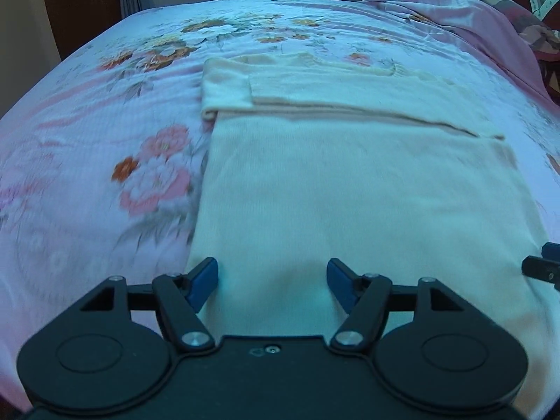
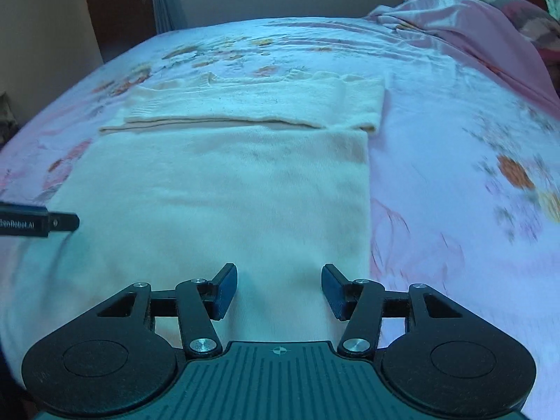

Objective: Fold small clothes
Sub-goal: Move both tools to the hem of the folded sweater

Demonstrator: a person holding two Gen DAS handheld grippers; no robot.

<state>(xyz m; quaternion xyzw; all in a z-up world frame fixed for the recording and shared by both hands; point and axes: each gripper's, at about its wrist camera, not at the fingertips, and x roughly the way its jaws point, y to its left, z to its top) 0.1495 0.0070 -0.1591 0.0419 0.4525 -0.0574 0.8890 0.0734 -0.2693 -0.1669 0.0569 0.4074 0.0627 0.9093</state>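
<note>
While the cream knit sweater [image 1: 350, 182] is lying flat on the flowered bedsheet [image 1: 105, 140], its sleeves folded across the chest, the left tongs [image 1: 272, 285] are hovering over its near hem with their blue pads spread apart and nothing between them but the cloth below. At the right edge of this view, a black tip of the right tongs [image 1: 544, 266] is showing beside the sweater. A pink blanket [image 1: 472, 21] is lying bunched at the far right of the bed.

From the right wrist, the right tongs [image 2: 279, 288] are standing open above the sweater [image 2: 227, 192] near its right edge, gripping nothing. The left tongs [image 2: 38, 222] are poking in from the left, over the sweater's left side.
</note>
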